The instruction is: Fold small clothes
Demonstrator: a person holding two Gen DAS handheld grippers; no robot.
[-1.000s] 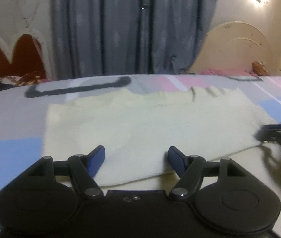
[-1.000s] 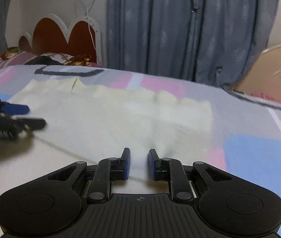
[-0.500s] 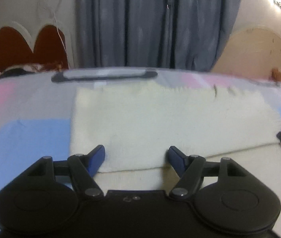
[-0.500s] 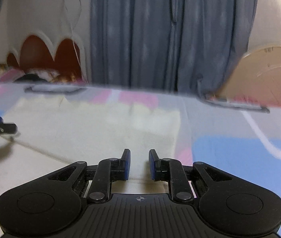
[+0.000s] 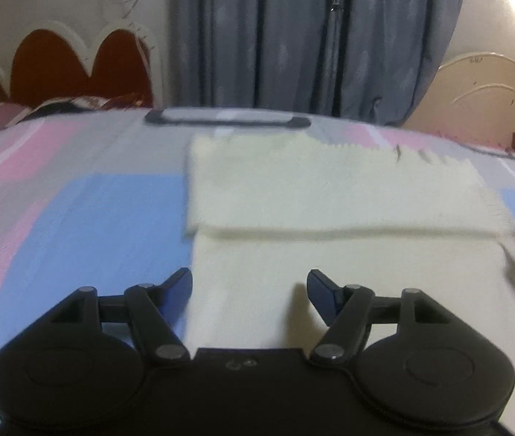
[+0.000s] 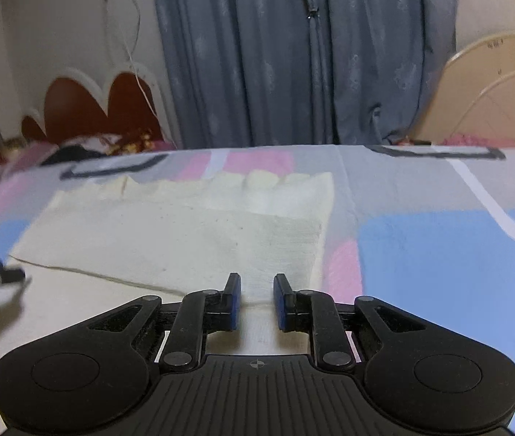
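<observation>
A cream cloth (image 5: 330, 196), folded once, lies on the bed (image 5: 75, 218) ahead of both tongs. The left tongs (image 5: 249, 285) gape empty; the right tongs (image 6: 256, 299) have just been opening, gripping nothing. The next fold likely needs aligned edges.

You are looking at a pale cream cloth (image 5: 330, 196), plain and unpatterned, lying on a bedsheet (image 5: 75, 218) printed in blocks of sky blue, pink and grey, with white stripes and dark charcoal outlined bars. Your left gripper (image 5: 249, 285) is black with dark blue pads (image 5: 179, 283); your right gripper (image 6: 256, 299) matches, black body and blue pads (image 6: 234, 303). Behind the bed, the curtain (image 6: 293, 54) is slate blue with faint lighter motifs. The scalloped headboard (image 5: 75, 61) is rust red edged in white, and the rounded headboard (image 5: 486, 91) is beige.
</observation>
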